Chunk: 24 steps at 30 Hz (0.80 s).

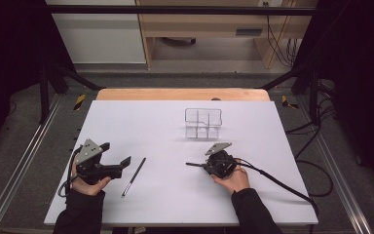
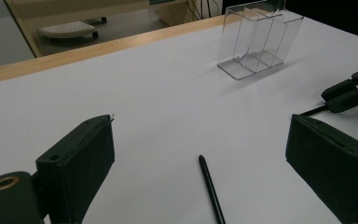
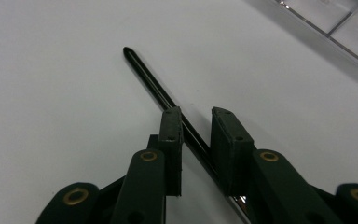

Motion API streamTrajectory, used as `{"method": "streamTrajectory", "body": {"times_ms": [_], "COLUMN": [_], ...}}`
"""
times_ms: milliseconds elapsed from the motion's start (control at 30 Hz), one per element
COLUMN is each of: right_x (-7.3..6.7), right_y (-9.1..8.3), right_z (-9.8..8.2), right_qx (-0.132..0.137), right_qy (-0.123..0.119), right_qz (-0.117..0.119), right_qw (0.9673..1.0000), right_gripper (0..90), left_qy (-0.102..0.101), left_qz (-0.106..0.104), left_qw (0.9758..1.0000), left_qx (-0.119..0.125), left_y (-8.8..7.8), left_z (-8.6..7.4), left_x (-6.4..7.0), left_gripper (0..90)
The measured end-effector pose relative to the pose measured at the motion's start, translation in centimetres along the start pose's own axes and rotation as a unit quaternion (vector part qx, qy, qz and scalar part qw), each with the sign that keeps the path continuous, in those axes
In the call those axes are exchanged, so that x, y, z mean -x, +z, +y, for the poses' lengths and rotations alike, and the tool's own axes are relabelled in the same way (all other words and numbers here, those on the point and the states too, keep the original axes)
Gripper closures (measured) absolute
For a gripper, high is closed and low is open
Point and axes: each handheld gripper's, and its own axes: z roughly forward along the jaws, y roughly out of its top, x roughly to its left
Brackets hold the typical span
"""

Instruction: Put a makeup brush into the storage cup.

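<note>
Left tongs (image 1: 118,155) rest low with jaws spread wide; right tongs (image 1: 191,165) lie low, jaws nearly closed.

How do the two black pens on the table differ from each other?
The left pen lies free before the left gripper's wide jaws; the right pen sits between the right gripper's narrowed jaws. The left pen slants away from the person; the right pen runs crosswise. Both are slim and black.
</note>
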Motion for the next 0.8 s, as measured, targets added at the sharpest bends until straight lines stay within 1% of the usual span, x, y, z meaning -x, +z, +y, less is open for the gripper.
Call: {"method": "streamTrajectory", "body": {"times_ms": [300, 533, 633, 800], "right_x": [0.05, 0.16, 0.26, 0.33], "right_y": [-0.20, -0.18, -0.14, -0.08], "right_z": [0.04, 0.09, 0.14, 0.17], "right_qx": [-0.011, -0.013, -0.013, -0.013], "right_qy": [0.007, 0.017, 0.028, 0.034], "right_qz": [-0.007, -0.021, -0.022, -0.020], "right_qw": [0.9999, 0.9995, 0.9993, 0.9991], "right_gripper": [80.5, 83.5, 84.0, 83.5], "left_qy": [0.000, 0.002, 0.002, 0.004], "left_qz": [-0.001, -0.002, -0.001, -0.002], "left_qw": [1.0000, 1.0000, 1.0000, 1.0000], "left_qx": [-0.001, -0.002, -0.002, -0.004], "left_y": [0.01, 0.06, 0.09, 0.17], "left_z": [0.00, -0.02, -0.03, -0.04], "left_x": [-0.02, 0.04, 0.02, 0.10], "left_gripper": [7.3, 7.3, 7.3, 7.3]}}
